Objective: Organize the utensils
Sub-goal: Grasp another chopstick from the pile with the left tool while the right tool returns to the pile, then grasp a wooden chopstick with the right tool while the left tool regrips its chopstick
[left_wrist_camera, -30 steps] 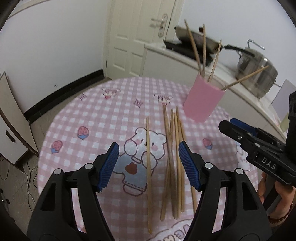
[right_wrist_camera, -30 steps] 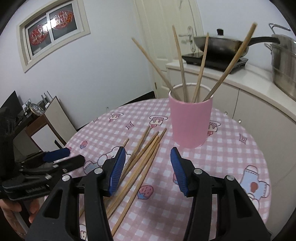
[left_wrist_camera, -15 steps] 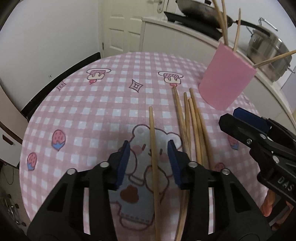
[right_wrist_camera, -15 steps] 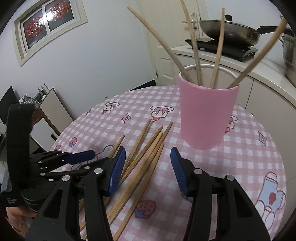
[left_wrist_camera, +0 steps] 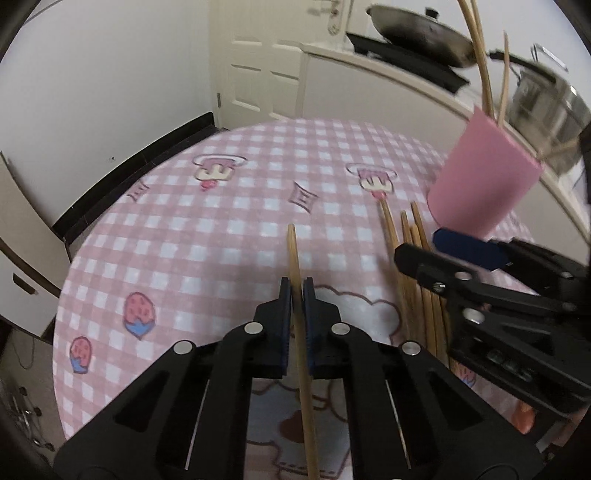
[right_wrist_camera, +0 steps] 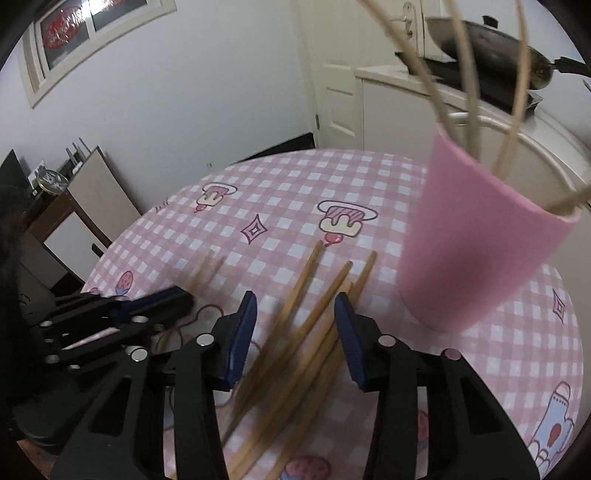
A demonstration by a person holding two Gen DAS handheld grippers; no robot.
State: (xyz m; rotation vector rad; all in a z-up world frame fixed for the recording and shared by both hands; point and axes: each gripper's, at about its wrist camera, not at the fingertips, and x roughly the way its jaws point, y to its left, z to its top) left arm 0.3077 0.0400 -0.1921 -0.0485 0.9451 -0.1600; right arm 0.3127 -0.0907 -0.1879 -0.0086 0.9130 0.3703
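Left tongs (left_wrist_camera: 297, 286) are clamped on a single wooden chopstick (left_wrist_camera: 294, 254), whose far end juts out past the blue pads over the pink checked tabletop (left_wrist_camera: 184, 229). Right tongs (right_wrist_camera: 293, 306) are closing, their pads not yet pressing on anything; several of the loose chopsticks (right_wrist_camera: 314, 317) lie fanned on the cloth between and beneath the jaws. In the left wrist view these right tongs (left_wrist_camera: 424, 251) reach in from the right edge over that same bundle. A pink cup (right_wrist_camera: 476, 251) stands upright on the tabletop just beyond the far ends of the bundle, to the right, with a few chopsticks already leaning inside it. Behind it a white counter carries a dark wok (left_wrist_camera: 421, 33).
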